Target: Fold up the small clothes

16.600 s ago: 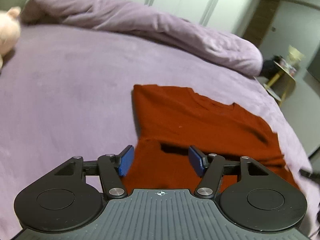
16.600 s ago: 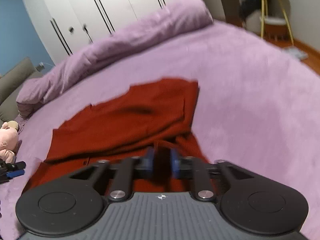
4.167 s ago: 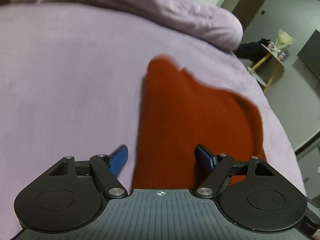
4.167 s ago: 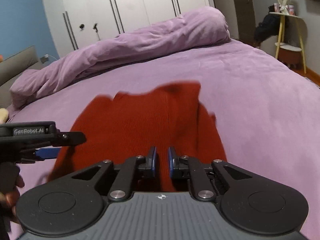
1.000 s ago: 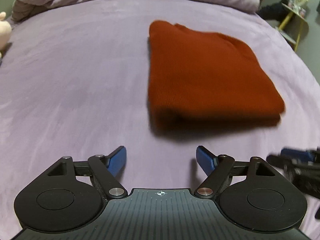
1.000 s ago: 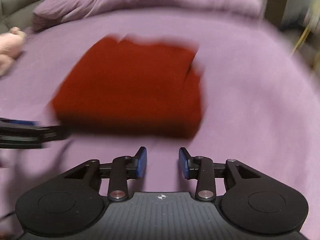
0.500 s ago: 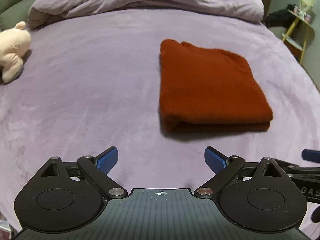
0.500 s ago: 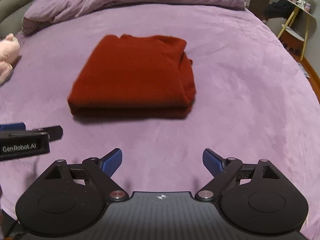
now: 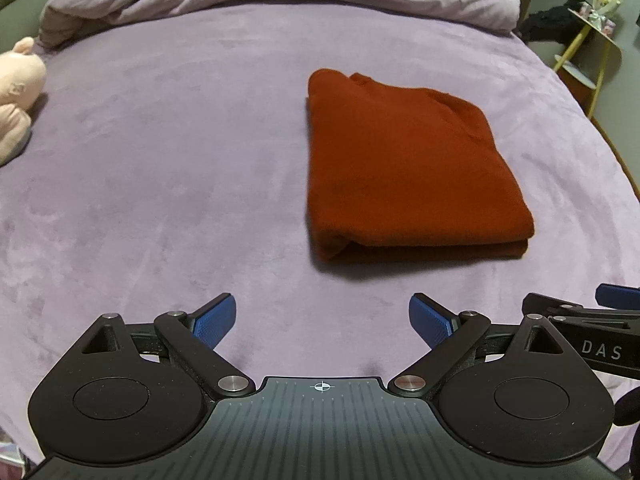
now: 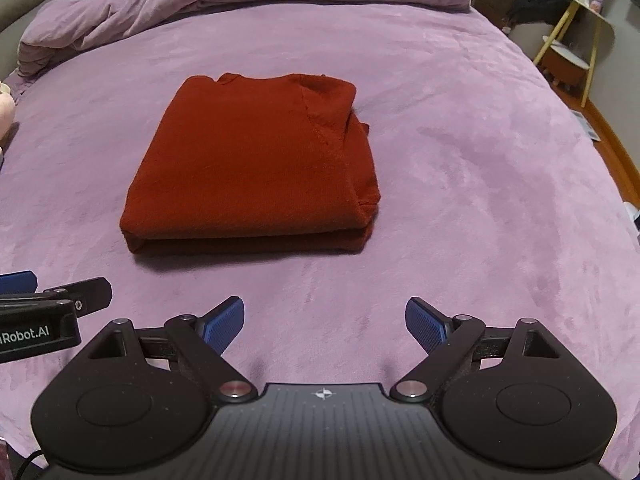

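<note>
Left wrist: left gripper (image 9: 322, 322) wide, just opened further, empty. Sweater (image 9: 404, 168) folded, centre right on bed (image 9: 160, 160). Looks soft, light, limp.

Right wrist: right gripper (image 10: 324, 324) wide, just opened, empty. Sweater (image 10: 256, 164) centre left; best pinched at thick near fold, likely.

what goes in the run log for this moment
red sweater: folded on purple bed | left gripper: open, empty | right gripper: open, empty

Red sweater (image 9: 408, 168) sits folded into a neat rectangle on the purple bed (image 9: 168, 152), a bit right of center. Left gripper (image 9: 322, 320) hangs just short of it, jaws having just spread wide with nothing between them. Pink plush toy (image 9: 18, 96) way off at the left edge.
</note>
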`<state>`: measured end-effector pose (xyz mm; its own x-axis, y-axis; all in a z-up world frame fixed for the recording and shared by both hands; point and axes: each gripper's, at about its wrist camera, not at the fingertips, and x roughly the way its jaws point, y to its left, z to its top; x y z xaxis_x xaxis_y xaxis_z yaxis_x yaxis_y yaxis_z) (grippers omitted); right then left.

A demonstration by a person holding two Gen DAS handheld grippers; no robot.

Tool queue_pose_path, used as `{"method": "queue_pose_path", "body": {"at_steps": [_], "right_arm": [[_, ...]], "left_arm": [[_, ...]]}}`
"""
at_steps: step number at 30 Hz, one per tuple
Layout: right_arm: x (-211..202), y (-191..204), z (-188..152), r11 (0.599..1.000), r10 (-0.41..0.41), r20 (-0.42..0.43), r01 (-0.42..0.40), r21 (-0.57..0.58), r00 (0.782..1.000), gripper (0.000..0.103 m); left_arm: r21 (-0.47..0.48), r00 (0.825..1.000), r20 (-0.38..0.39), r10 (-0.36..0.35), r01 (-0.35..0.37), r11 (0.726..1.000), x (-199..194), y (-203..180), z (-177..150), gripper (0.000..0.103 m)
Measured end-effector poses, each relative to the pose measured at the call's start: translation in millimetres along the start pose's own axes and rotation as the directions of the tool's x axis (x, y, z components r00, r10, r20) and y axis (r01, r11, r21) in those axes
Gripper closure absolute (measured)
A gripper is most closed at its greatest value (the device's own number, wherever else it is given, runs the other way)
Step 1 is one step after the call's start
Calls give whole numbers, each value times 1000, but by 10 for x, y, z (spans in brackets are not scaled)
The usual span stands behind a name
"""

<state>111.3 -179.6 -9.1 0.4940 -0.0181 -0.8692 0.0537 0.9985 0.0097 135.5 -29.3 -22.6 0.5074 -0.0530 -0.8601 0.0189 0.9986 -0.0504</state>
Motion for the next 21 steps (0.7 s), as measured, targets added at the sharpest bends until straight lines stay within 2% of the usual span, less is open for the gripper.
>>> {"method": "queue_pose_path", "body": {"at_steps": [21], "right_arm": [[-14, -23, 70, 1000, 11, 0, -11, 10, 1000, 15]], "left_arm": [[22, 1000, -3, 13, -13, 1000, -12, -55, 46, 6]]}}
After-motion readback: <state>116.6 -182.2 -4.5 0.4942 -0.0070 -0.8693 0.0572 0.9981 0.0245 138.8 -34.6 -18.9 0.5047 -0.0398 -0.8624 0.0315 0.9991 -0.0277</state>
